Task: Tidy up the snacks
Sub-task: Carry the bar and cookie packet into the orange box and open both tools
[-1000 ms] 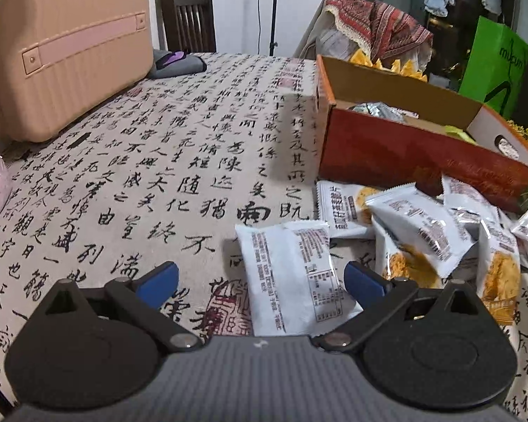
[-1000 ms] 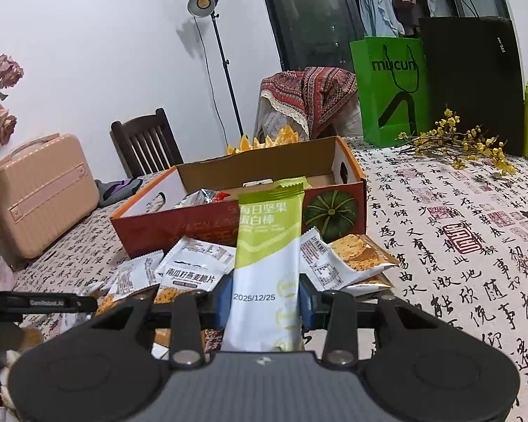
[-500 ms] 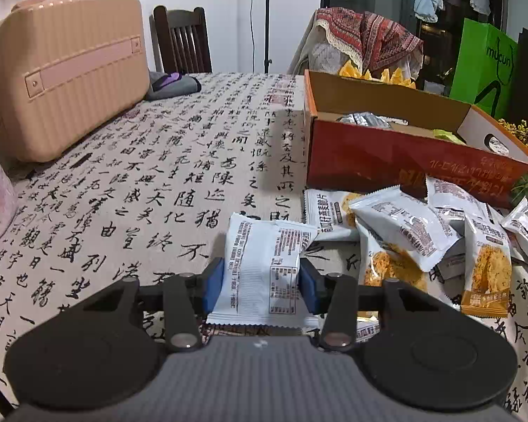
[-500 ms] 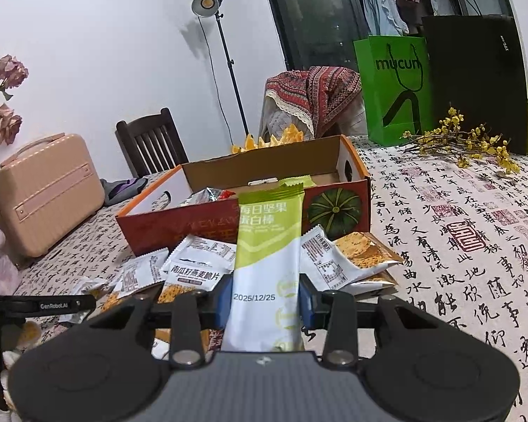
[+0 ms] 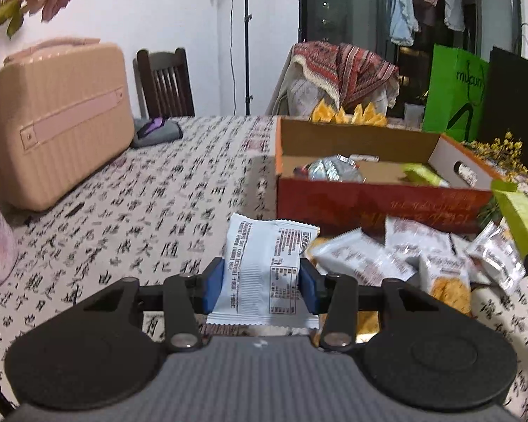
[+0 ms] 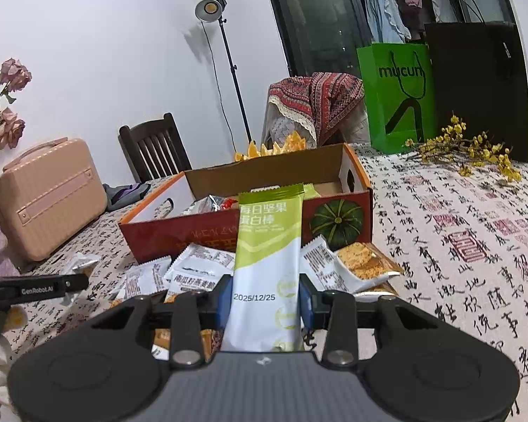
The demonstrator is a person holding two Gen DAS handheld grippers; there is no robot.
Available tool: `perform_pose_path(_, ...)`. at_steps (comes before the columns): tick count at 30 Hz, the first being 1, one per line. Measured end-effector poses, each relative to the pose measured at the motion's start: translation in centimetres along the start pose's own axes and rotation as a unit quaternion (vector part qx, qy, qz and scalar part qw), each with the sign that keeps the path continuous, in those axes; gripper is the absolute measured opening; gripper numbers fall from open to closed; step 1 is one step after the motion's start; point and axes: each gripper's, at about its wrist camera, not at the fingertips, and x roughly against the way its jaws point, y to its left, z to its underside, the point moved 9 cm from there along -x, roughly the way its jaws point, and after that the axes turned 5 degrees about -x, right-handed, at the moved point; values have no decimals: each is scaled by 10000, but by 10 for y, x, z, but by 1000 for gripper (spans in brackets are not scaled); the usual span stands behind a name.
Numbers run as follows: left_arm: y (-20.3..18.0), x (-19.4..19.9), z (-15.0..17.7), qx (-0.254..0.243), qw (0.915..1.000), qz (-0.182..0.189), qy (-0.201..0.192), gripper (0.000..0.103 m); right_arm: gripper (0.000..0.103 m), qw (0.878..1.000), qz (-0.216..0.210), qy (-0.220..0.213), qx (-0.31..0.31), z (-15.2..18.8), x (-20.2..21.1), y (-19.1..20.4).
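My left gripper [image 5: 262,286] is shut on a white snack packet [image 5: 264,263] and holds it above the tablecloth, short of the orange cardboard box [image 5: 369,207]. My right gripper [image 6: 265,299] is shut on a green-and-white nut bar [image 6: 267,256], held upright in front of the same box [image 6: 250,225]. The box holds a foil packet [image 5: 334,168] and a green bar [image 5: 426,176]. Several white snack packets [image 5: 404,260] lie piled on the table before the box; they also show in the right wrist view [image 6: 193,270]. The green bar's edge [image 5: 521,218] shows at the left view's right side.
A pink suitcase [image 5: 52,123] stands at the table's left. A grey pouch [image 5: 156,133] lies behind it, by a wooden chair [image 5: 163,82]. A green bag [image 6: 397,95], a black bag [image 6: 478,88] and yellow flower sprigs [image 6: 468,147] sit at the far right.
My left gripper closed on the white packet and lifted it off the table, the view rising. My right gripper kept the green bar and rose slightly.
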Motion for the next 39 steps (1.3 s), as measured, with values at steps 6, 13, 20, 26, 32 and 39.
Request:
perform_pose_path(6, -12, 8, -28, -65, 9994, 125, -313, 46, 37, 9998, -11, -170, 81, -16, -1, 4)
perform_pose_path(13, -29, 3, -66, -98, 9978, 271, -596, 46, 37, 9991, 9, -410, 139, -46, -6, 6)
perform_pose_path(20, -46, -16, -98, -84, 9972, 361, -652, 46, 37, 9979, 53, -596, 231, -82, -27, 11)
perform_pose_path(26, -59, -37, -121, -144, 9969, 380, -670, 46, 37, 9976, 87, -631, 275, -108, -55, 15)
perform_pose_path(32, -67, -67, -134, -62, 9977, 374, -557, 46, 37, 9984, 131, -524, 175, -127, -92, 12)
perform_pose_path(39, -65, -105, -135, 108, 9983, 393, -411, 46, 37, 9990, 295, -340, 70, -130, -139, -4)
